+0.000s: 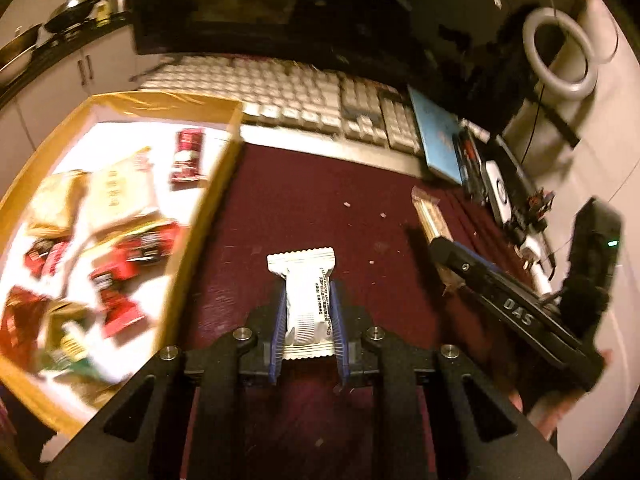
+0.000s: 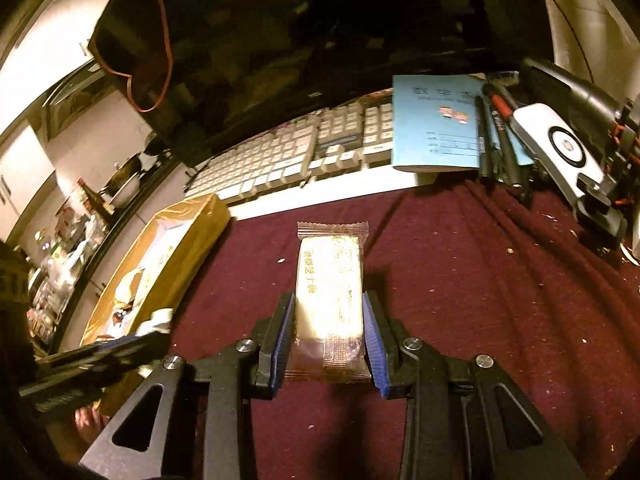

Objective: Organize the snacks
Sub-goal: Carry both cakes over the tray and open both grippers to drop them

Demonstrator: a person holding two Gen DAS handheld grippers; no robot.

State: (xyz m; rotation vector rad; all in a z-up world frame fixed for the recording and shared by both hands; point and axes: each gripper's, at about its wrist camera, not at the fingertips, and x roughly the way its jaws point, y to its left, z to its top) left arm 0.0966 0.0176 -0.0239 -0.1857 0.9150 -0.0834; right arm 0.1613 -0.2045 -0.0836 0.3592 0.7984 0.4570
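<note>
My left gripper point(image 1: 309, 286) is shut on a white snack packet point(image 1: 306, 300) and holds it over the dark red cloth point(image 1: 300, 208), just right of the yellow box point(image 1: 208, 192). The box holds several red, gold and cream snack packets point(image 1: 116, 268). My right gripper point(image 2: 329, 298) has its blue pads against the sides of a tan snack bar in a clear brown wrapper point(image 2: 329, 300) over the cloth. In the left wrist view the right gripper point(image 1: 442, 246) sits on that same bar point(image 1: 430, 216), at the right.
A white keyboard point(image 1: 300, 92) lies along the far edge of the cloth, with a blue booklet point(image 2: 436, 124) and pens point(image 2: 500, 140) to its right. A dark monitor point(image 1: 260, 4) stands behind. A white ring light point(image 1: 560, 52) and gadgets point(image 2: 560, 148) crowd the right side.
</note>
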